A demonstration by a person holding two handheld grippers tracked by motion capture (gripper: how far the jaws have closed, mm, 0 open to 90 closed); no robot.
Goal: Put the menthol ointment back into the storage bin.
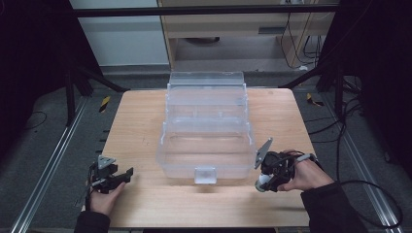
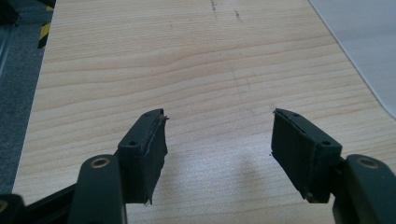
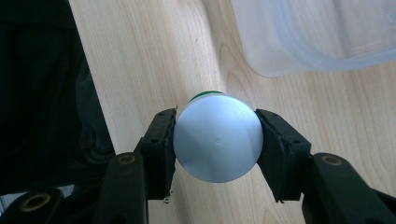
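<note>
A clear plastic storage box with its lid tipped back stands open in the middle of the wooden table. My right gripper hovers just right of the box's front corner, shut on a small white bottle. I see the bottle's round white base, with a green rim behind it. A corner of the clear box lies beyond it. My left gripper rests at the table's front left, open, with bare wood between its pads.
The box has a small latch at its front. The table's left edge drops to grey floor with metal rails. Cables trail on the floor at the right. Dark frame legs stand at both back corners.
</note>
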